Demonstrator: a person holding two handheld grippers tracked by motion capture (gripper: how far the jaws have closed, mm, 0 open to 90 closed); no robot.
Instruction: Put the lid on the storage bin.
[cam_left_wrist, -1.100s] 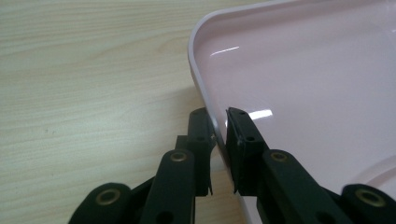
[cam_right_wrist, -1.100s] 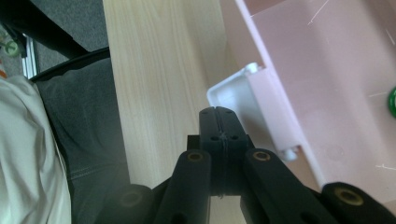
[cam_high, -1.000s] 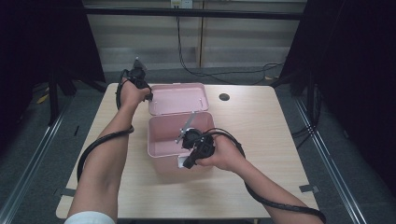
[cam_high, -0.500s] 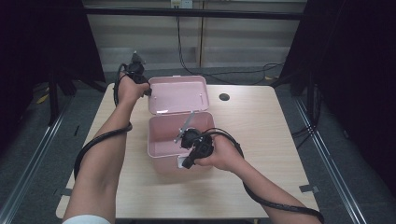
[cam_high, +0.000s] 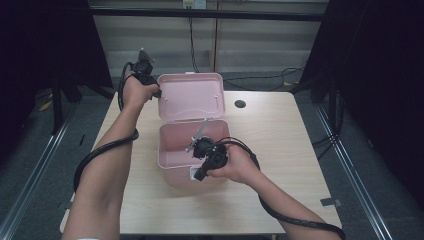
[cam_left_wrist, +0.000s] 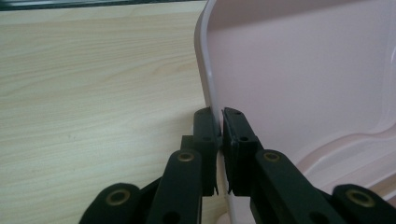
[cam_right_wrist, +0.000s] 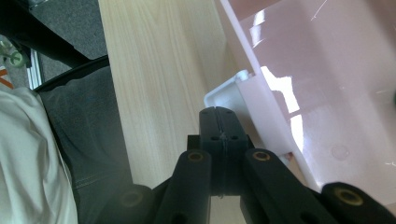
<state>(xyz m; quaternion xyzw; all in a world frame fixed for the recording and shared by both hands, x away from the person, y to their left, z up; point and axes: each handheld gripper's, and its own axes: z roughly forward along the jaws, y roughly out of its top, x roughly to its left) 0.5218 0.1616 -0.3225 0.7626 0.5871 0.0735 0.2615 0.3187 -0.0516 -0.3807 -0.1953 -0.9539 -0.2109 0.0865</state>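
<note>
A pale wood-grain desk (cam_high: 280, 135) with a small round dark hole (cam_high: 240, 104) near its far edge stands on a grey floor (cam_high: 30, 150). A pink plastic box (cam_high: 175, 150) sits directly on it, left of centre, its hinged lid (cam_high: 192, 95) raised at the far side.

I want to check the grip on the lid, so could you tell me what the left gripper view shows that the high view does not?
Left gripper view: the left tongs are pinched on the thin rim of the pink lid, one pad on each face.

High view: the right tongs are shut at the white latch on the front of the pink box, and the lid stands raised.

Both: the lid, the left tongs and the wooden table.
</note>
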